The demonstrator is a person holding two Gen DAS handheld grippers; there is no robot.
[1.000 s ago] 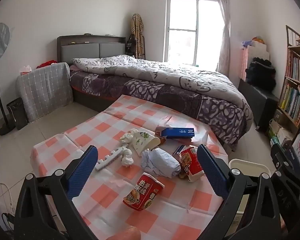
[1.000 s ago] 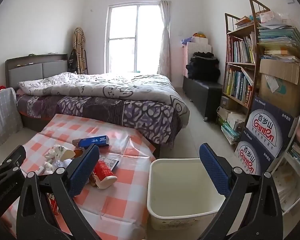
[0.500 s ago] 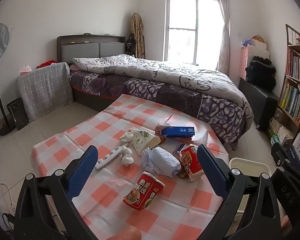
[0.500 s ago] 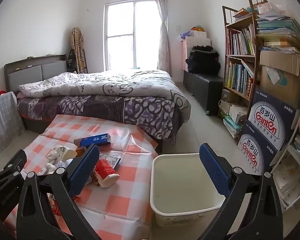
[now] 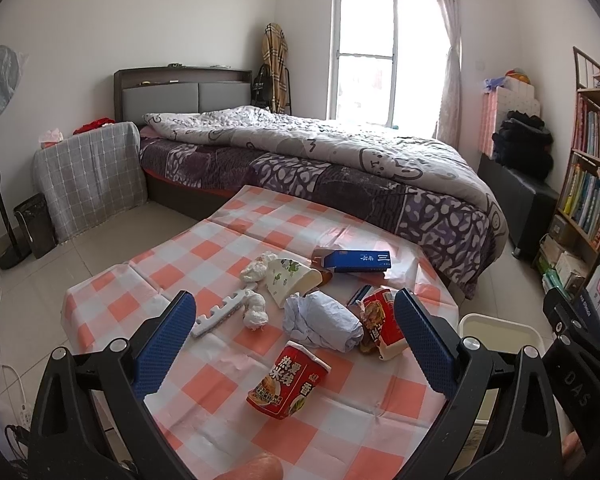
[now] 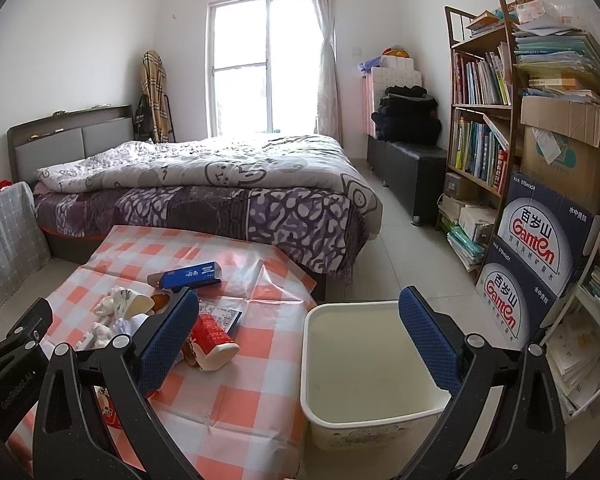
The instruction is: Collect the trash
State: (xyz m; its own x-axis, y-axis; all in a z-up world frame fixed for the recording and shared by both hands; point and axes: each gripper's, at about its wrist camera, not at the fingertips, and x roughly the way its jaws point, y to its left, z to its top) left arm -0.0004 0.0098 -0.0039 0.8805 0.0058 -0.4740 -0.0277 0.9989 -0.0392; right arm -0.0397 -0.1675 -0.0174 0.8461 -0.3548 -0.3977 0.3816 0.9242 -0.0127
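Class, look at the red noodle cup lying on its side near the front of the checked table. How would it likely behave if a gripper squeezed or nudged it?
The red noodle cup lies on its side, so a nudge would probably roll it. It looks like thin card, likely light and easily crushed.

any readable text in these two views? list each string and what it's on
"Ganten" and "百岁山": stacked water cartons
"云南": blue box
"热爱米线": red noodle cup
"DAS": right gripper's body
Book spines on bookshelf, label on second red cup: too small to read.
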